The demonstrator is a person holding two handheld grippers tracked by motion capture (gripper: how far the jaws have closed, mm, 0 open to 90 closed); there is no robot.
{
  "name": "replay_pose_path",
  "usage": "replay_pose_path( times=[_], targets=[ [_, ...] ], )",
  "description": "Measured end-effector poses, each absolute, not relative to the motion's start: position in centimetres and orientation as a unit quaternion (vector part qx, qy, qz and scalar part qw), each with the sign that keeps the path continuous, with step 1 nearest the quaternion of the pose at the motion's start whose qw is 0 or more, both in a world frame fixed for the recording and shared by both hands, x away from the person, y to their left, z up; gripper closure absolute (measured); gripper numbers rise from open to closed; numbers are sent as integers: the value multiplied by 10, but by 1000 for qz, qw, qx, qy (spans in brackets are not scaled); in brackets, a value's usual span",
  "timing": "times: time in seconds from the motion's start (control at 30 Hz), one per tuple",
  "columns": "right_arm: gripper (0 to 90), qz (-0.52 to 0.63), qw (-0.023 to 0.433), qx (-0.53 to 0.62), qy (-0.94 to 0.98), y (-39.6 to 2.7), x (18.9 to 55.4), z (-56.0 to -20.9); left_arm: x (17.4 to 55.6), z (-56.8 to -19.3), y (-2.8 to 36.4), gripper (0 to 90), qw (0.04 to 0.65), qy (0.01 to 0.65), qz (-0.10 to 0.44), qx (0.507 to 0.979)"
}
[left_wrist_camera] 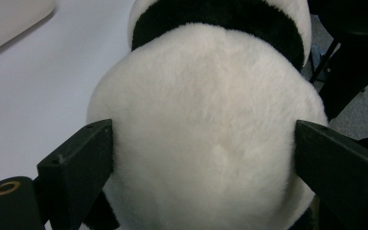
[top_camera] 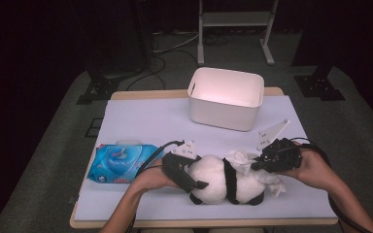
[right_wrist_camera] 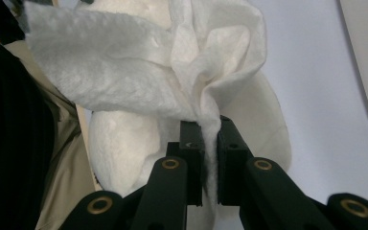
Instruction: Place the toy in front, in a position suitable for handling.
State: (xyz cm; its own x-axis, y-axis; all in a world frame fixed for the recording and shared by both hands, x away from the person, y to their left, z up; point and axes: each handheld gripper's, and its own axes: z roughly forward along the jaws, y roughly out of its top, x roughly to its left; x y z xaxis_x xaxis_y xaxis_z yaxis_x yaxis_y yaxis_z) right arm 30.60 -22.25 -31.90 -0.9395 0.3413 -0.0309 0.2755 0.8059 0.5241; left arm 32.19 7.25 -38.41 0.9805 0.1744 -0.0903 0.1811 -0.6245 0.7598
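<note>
Dim room, lit tabletop, dark surround, soft close-up focus

So the plush panda lies near the table's front edge, about mid-width. Wipes pack sits toward the left edge, the bin is by the back edge, and the wipe rests on the panda's right part.

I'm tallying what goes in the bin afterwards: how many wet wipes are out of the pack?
1. The wet wipe is pinched in the right hand-held gripper, against the plush panda. More may be hidden behind the panda or inside the blue pack.
</note>
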Motion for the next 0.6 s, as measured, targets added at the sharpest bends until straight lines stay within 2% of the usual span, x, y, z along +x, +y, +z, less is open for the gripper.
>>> replay_pose_path(
  times=[0.6],
  targets=[
    [831, 241, 33, 138, 960, -182, 330, -321, 321, -383, 72, 79, 417, 96, -3, 904]
  ],
)
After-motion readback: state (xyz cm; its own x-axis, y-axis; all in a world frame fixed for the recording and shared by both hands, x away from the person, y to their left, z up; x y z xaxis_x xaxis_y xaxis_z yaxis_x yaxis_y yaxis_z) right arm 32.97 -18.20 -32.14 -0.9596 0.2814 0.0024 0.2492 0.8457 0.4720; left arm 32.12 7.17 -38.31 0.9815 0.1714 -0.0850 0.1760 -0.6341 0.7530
